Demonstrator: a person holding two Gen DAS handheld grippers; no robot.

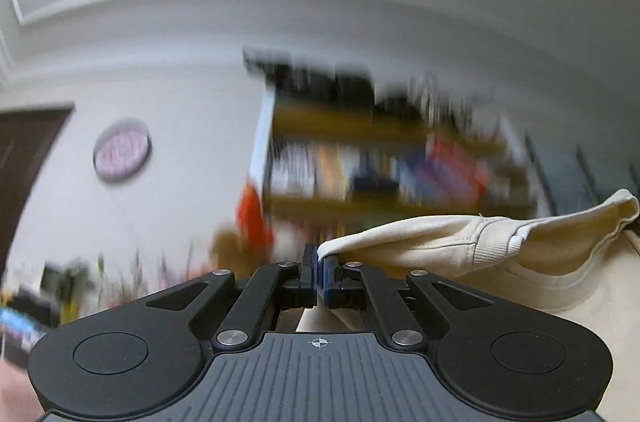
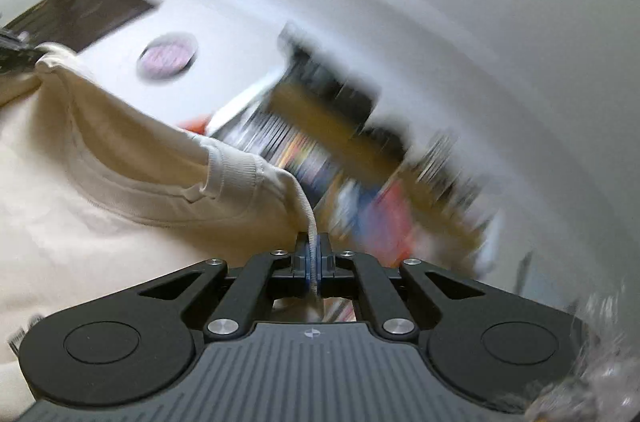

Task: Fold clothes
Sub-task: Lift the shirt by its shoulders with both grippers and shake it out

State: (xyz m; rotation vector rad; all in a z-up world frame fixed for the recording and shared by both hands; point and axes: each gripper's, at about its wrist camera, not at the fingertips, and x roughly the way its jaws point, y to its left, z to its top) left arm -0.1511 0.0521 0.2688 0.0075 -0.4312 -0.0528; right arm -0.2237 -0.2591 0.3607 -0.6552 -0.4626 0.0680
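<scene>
Cream garment [image 1: 460, 242] held aloft across frame centre, pinched at its neckline by closed left gripper [image 1: 319, 262] and closed right gripper [image 2: 312, 254], probably to spread it out for folding; blurred bookshelf [image 1: 380, 162] behind

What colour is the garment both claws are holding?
Cream garment, clearest in the right wrist view.

No text, label, brand or number is showing clearly enough to read in either wrist view. Motion blur is smearing the book spines on the bookshelf [image 1: 380, 162] and the face of the round wall clock [image 1: 122, 150]. A small crosshair mark is sitting on each gripper body, without lettering.
</scene>
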